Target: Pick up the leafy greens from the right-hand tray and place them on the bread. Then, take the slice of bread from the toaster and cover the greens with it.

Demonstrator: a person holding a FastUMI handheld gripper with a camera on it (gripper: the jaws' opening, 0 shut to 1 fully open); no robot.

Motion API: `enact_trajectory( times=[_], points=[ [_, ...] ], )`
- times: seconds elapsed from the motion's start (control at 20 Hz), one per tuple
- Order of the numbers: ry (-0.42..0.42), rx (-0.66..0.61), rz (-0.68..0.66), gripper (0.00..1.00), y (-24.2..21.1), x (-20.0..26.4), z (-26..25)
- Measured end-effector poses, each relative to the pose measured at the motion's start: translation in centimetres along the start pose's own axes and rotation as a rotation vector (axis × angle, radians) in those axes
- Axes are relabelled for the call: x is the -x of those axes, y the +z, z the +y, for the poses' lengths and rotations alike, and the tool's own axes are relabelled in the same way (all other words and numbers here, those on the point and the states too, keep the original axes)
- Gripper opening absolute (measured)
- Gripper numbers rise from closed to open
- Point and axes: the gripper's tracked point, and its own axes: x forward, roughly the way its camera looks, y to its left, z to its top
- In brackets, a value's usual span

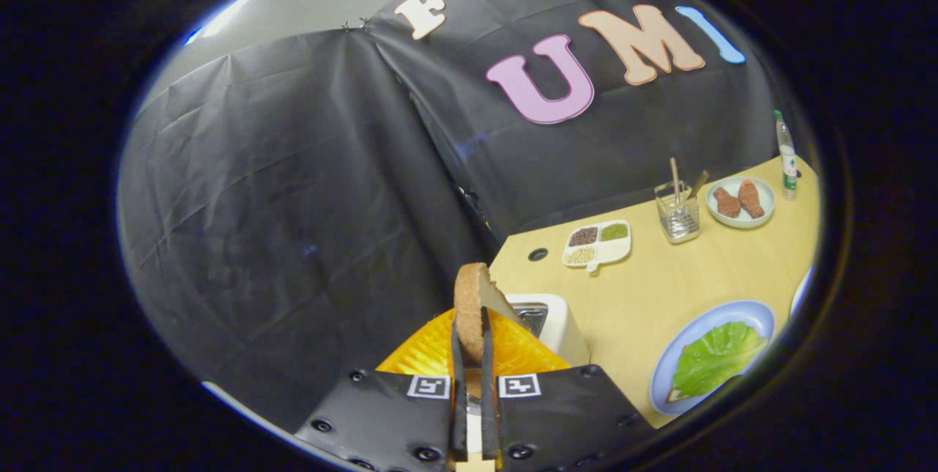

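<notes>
Light wood table (659, 296), set against black cloth walls. On it, largest first: white toaster (553, 322) just ahead of the fingers, its slot showing; blue plate (755, 314) well right of the toaster, carrying the leafy greens (714, 358) laid over the bottom bread (678, 393), of which only a corner peeks out. Farther back: a white divided dish (597, 243) of small seeds or beans, a clear holder (678, 217) with sticks, a small plate (740, 202) with two brown pieces, and a slim bottle (786, 157) near the wall. An orange ribbed thing (425, 355) sits behind the fingers; cannot tell what it is.

Gripper (473, 355) closed on the slice of bread (473, 300), both fingers pressing its faces, slice held upright on edge and lifted clear of the toaster slot.

Judgement: greens step done; carry and cover remain.

Risks:
- Grip is narrow and low on the slice; a quick swing could pivot or drop it.
- Slice is vertical and must turn flat; poor rotation lands it on edge and drags the greens off.
- Releasing off-centre leaves the leaf uncovered.

Writing: bottle label too small to read. Two square black-and-white markers on the gripper body, no text.
</notes>
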Motion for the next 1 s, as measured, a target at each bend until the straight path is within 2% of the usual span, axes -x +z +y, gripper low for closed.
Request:
enact_trajectory(
  times=[0.2,0.55,0.7,0.85,1.0],
  points=[
    [0.046,-0.027,-0.036,0.10,1.7,1.9,0.4],
    [0.044,-0.008,-0.108,0.10,3.4,6.6,-3.1],
    [0.031,-0.019,-0.147,0.10,3.8,9.3,-6.0],
    [0.020,-0.088,-0.173,0.10,3.8,11.8,-9.6],
    [-0.031,-0.132,-0.175,0.10,2.6,12.9,-14.4]
  ],
)
